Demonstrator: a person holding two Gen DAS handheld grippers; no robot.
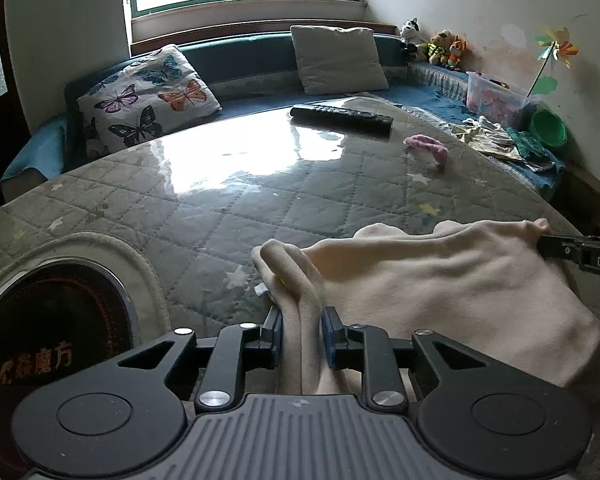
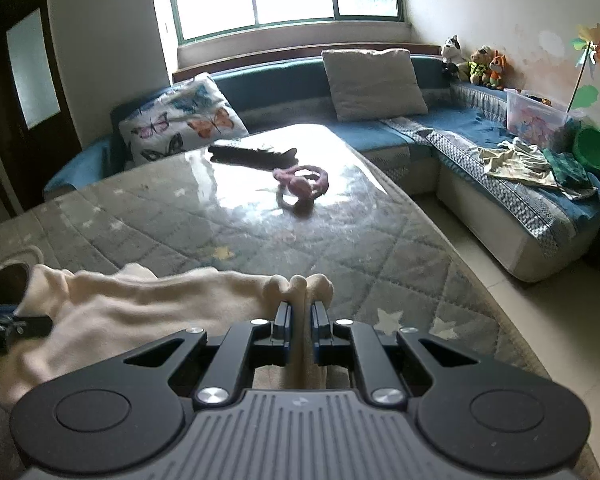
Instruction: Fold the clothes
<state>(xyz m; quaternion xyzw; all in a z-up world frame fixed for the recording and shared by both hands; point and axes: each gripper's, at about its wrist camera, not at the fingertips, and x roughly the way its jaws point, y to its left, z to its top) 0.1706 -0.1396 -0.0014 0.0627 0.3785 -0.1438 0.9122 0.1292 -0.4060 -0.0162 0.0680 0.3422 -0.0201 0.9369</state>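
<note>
A cream garment (image 1: 440, 280) hangs stretched between my two grippers above the quilted table (image 1: 260, 184). My left gripper (image 1: 301, 320) is shut on a bunched edge of the garment. My right gripper (image 2: 301, 314) is shut on the opposite bunched edge (image 2: 300, 284). The right gripper's tip (image 1: 556, 246) shows at the right of the left wrist view, gripping the cloth. The left gripper's tip (image 2: 16, 326) shows at the left of the right wrist view. The cream garment (image 2: 132, 308) sags between them.
A black remote (image 1: 340, 116) and a pink band (image 1: 426, 146) lie on the far table. A round burner (image 1: 56, 320) is set in the table at near left. A blue sofa (image 2: 500, 184) with pillows, loose clothes (image 2: 516, 162), a plastic box and a green bowl (image 2: 594, 148) stands behind and right.
</note>
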